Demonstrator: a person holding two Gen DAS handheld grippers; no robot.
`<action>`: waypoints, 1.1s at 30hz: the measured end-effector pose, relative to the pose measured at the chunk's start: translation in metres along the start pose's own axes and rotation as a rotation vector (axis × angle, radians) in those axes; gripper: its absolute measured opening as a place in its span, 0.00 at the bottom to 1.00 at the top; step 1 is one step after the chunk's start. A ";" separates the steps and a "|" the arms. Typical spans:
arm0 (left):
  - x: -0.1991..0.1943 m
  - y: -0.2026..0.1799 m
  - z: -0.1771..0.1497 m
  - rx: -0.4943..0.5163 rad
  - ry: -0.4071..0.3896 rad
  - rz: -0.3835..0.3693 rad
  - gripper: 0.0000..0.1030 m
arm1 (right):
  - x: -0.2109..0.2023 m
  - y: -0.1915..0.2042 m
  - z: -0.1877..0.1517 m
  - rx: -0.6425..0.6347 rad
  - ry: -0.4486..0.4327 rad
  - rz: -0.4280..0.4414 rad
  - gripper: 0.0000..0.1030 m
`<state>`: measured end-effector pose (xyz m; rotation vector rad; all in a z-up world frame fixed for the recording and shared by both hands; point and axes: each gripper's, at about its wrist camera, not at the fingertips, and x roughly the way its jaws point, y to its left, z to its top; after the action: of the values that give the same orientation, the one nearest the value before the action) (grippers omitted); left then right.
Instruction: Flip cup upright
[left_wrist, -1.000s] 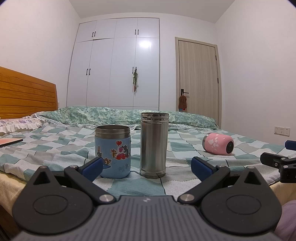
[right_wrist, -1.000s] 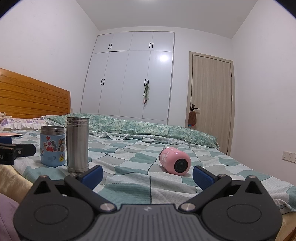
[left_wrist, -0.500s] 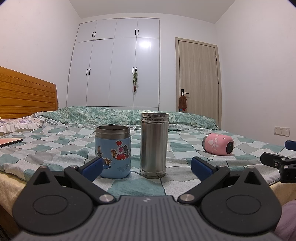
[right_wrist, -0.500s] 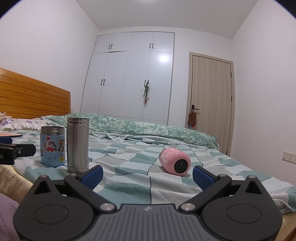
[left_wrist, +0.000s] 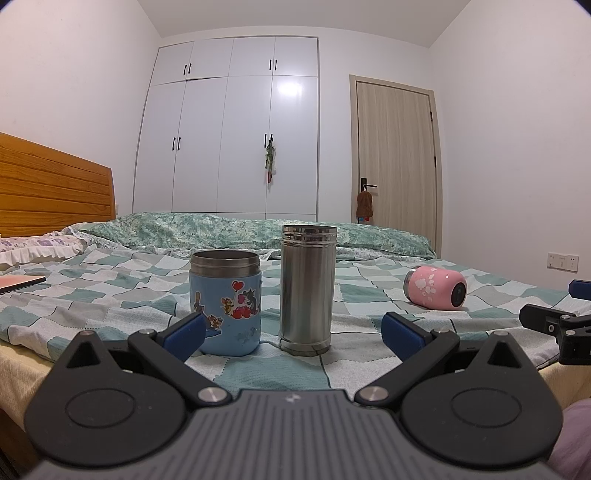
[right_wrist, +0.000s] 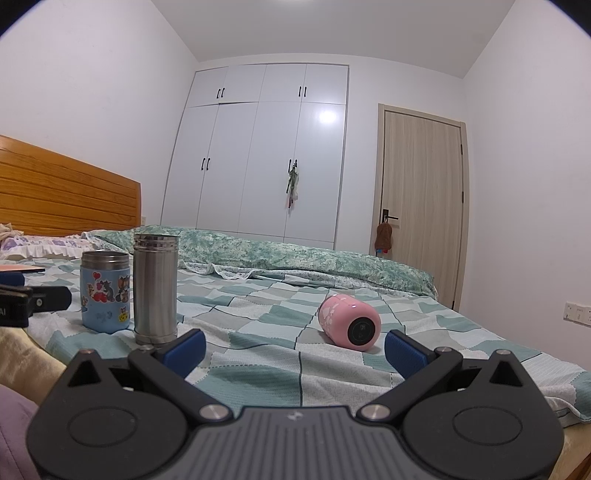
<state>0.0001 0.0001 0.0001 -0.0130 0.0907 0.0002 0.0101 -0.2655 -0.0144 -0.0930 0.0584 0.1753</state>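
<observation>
A pink cup lies on its side on the checked bedspread, its dark end facing me; it also shows at the right in the left wrist view. A blue sticker-covered cup and a tall steel cup stand upright side by side; both show at the left in the right wrist view, the blue cup and the steel cup. My left gripper is open and empty, just in front of the two upright cups. My right gripper is open and empty, short of the pink cup.
The bed fills the foreground, with a wooden headboard at left and a folded green quilt behind. A pink flat item lies at far left. A white wardrobe and a door are beyond.
The right gripper view has drifted slightly toward the pink cup, which looks a little larger. The left gripper and the cups have not moved.
</observation>
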 end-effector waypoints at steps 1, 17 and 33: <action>0.000 0.000 0.000 0.000 0.000 0.000 1.00 | 0.000 0.000 0.000 0.000 0.000 0.000 1.00; 0.000 0.000 0.000 -0.001 0.000 0.000 1.00 | 0.000 0.000 0.000 -0.001 0.000 0.000 1.00; 0.009 -0.007 0.006 0.036 0.051 -0.066 1.00 | 0.007 -0.007 0.011 0.024 0.029 0.053 1.00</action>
<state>0.0095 -0.0065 0.0057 0.0197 0.1410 -0.0673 0.0187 -0.2704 -0.0034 -0.0699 0.0920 0.2267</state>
